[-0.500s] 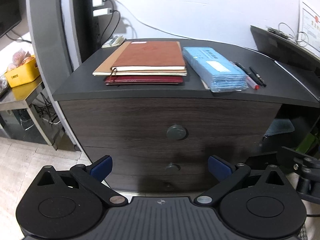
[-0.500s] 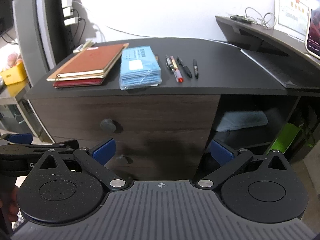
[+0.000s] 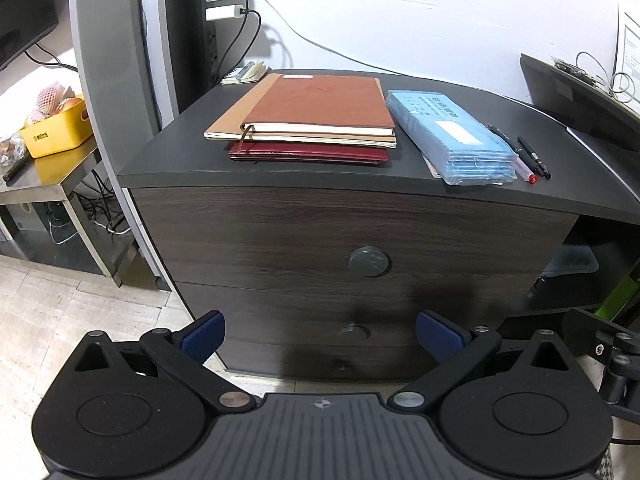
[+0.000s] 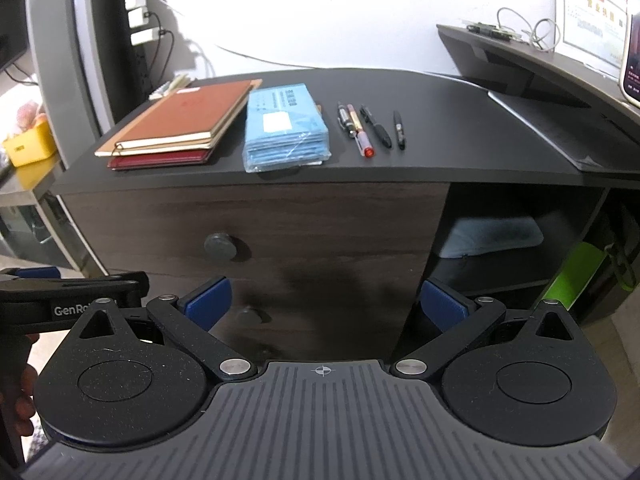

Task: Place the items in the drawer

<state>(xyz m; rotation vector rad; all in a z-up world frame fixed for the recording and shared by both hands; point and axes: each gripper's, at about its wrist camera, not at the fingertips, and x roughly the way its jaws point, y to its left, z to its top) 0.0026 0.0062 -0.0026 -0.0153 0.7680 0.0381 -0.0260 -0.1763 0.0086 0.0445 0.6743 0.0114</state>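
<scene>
Left tool (image 3: 320, 334) and right tool (image 4: 326, 300) are both released, holding nothing. Top drawer (image 3: 320, 232) is closed at frame centre; notebooks (image 3: 316, 114), blue packet (image 3: 448, 136) and pens (image 4: 370, 128) lie on the surface (image 4: 440, 120) above. Step in hand: approach. Next move: grip the knob (image 3: 369, 261) and pull.

Hand-held two-finger grippers, wrist views.

Left gripper (image 3: 320, 338): matte black linkage arms on round black hubs, silver pivot screws, blue fingertip pads (image 3: 202, 336), and a ribbed grey housing with a crosshair mark. Right gripper (image 4: 325, 306): identical build. White "GenRo" lettering marks the left unit's side, with skin visible below.
</scene>
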